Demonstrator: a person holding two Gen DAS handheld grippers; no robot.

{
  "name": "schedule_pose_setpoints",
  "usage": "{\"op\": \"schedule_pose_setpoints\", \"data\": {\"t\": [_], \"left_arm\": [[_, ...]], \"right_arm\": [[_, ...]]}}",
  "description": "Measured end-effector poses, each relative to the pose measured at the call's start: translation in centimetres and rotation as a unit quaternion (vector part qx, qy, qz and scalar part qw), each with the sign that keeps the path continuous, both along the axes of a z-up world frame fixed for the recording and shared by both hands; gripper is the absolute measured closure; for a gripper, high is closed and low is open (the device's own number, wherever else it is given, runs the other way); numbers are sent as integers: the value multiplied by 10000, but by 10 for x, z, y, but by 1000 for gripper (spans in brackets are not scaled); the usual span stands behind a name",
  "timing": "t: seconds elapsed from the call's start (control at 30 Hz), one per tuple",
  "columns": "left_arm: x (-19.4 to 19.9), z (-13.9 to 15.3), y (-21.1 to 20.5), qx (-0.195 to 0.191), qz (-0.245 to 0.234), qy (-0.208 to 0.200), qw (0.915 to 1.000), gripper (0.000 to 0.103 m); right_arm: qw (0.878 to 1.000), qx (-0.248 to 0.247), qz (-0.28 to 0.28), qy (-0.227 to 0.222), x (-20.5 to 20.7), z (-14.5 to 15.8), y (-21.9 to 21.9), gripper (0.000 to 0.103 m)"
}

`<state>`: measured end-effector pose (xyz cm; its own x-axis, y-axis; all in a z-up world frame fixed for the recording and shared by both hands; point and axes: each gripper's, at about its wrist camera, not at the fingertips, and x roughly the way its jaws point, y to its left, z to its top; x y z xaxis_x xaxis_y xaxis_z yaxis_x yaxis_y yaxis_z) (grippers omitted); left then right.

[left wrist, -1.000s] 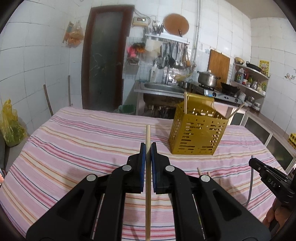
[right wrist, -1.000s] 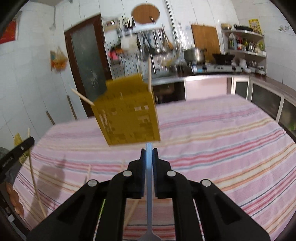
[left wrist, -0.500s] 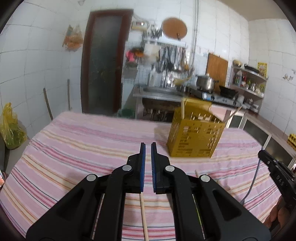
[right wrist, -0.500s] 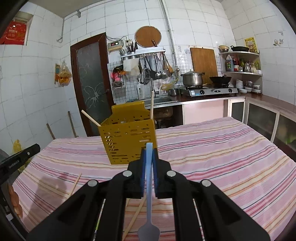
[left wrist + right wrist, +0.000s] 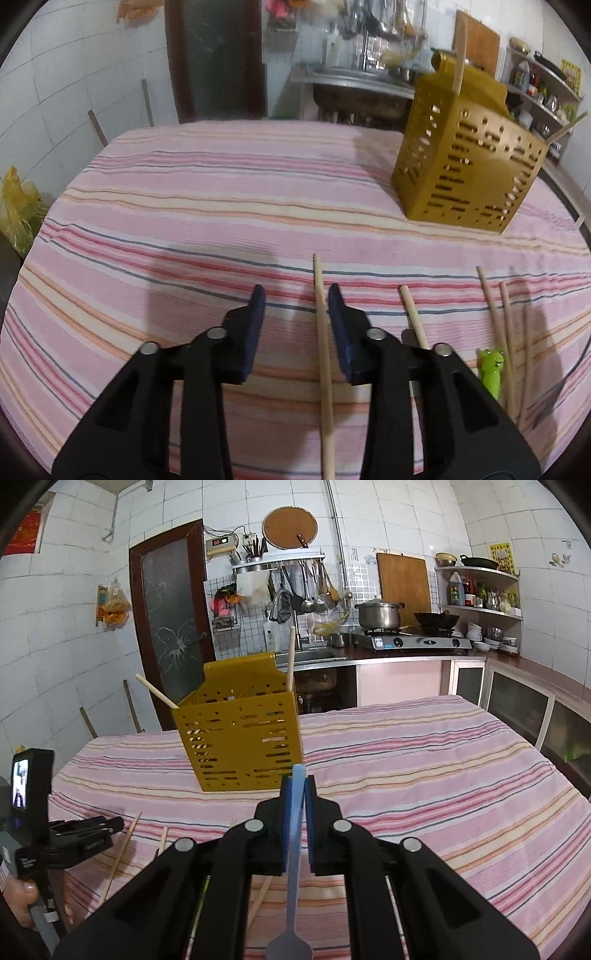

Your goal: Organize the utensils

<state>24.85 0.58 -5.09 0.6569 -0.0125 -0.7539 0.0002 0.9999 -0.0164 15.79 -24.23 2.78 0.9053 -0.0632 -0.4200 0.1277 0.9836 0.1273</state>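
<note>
The left gripper (image 5: 295, 306) has its fingers (image 5: 255, 325) spread apart, low over the striped worktop (image 5: 221, 206). A wooden chopstick (image 5: 323, 339) lies on the cloth in the gap between them, close beside the right-hand finger; whether it touches that finger cannot be told. Just to the right of the fingers lies another chopstick (image 5: 413, 321), and farther right a loose bunch of chopsticks (image 5: 506, 325) with a small green frog-shaped piece (image 5: 490, 373) among them. Ahead and to the right of the fingers, well apart from them, stands the yellow perforated utensil holder (image 5: 465, 166), with chopsticks poking up out of it.

The right gripper (image 5: 297, 786) has its fingers (image 5: 314, 819) pressed shut on the handle of a blue spoon (image 5: 295, 849), whose bowl hangs down toward the camera. Straight ahead of these fingers stands the utensil holder (image 5: 240, 738), one chopstick upright at its right corner, one leaning out to the left. Loose chopsticks (image 5: 122, 853) lie on the worktop (image 5: 443, 775) below and to the left of the fingers.
</note>
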Motion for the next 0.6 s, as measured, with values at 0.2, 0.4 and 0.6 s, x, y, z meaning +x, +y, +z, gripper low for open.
{"op": "schedule_pose_setpoints", "data": {"t": [0.2, 0.4, 0.6], "left_arm": [[11, -16, -8, 273, 40, 225, 9994, 60], [14, -18, -9, 307, 69, 246, 9992, 55], [13, -15, -6, 98, 14, 207, 9997, 98]], "right_arm": [[10000, -57, 51, 10, 1, 0, 4, 95], [9999, -96, 64, 44, 4, 0, 9, 95], [9998, -166, 52, 47, 2, -1, 12, 95]]}}
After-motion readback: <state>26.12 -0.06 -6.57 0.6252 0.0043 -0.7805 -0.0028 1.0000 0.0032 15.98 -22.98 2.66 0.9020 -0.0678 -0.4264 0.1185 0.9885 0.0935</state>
